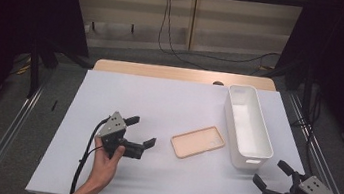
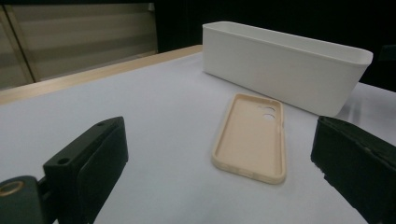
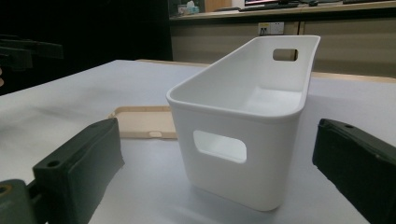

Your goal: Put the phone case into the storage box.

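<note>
High view: left gripper (image 1: pixel 141 131) jaws spread, facing phone case (image 1: pixel 198 142).

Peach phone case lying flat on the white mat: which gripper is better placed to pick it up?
Left. The left gripper, open, faces the peach plastic phone case with bare mat between. The right gripper, also open, faces the white plastic bin, which stands between it and the case.

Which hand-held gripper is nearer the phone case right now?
Left. The left hand-held gripper sits just to the left of the phone case, jaws open toward it. The right hand-held gripper is farther, off to the case's near right, by the white bin.
</note>
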Demonstrator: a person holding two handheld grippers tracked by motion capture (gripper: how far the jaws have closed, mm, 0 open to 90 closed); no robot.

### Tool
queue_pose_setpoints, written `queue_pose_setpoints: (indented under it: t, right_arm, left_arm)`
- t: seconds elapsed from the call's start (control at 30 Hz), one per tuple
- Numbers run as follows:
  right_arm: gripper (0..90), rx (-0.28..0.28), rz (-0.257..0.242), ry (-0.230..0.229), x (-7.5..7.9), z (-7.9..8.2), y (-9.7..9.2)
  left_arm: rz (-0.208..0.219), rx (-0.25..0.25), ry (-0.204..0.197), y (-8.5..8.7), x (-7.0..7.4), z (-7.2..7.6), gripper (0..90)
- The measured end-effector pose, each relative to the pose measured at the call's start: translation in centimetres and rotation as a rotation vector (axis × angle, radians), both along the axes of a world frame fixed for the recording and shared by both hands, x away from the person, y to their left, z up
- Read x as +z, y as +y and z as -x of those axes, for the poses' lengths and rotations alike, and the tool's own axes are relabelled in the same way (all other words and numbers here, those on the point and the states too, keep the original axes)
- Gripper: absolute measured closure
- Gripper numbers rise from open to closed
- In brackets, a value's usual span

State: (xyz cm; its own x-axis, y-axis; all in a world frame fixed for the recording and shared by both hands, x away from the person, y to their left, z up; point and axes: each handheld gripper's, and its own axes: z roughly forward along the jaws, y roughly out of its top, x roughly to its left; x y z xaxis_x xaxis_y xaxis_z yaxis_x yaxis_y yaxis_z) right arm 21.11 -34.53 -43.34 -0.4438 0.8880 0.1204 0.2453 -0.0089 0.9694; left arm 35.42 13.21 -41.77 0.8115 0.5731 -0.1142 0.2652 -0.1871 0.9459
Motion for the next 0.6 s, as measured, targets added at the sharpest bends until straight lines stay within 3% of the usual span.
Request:
queue_pose_setpoints:
  t: [0.1, 0.13, 0.4, 0.47, 0.6]
  right_arm:
    - [1.2, 0.001, 0.000, -0.001, 0.0, 0.0, 0.0]
    - [1.2, 0.001, -0.001, 0.000, 0.0, 0.0, 0.0]
    - [1.3, 0.001, 0.000, 0.001, 0.0, 0.0, 0.0]
    - [1.3, 0.001, -0.002, 0.001, 0.0, 0.0, 0.1]
    - [1.3, 0.003, -0.001, 0.001, 0.0, 0.0, 0.1]
  left_arm:
    - [0.003, -0.010, 0.015, -0.7, -0.1, -0.7, 4.1]
    - [-0.028, -0.027, 0.057, -1.2, -0.2, -1.2, 4.4]
    - [-0.037, -0.038, 0.053, -2.2, -0.3, -2.3, 4.4]
    - [-0.061, -0.080, 0.059, -2.9, -0.4, -2.8, 4.6]
    - [-0.066, -0.098, 0.063, -3.7, -0.5, -3.1, 4.8]
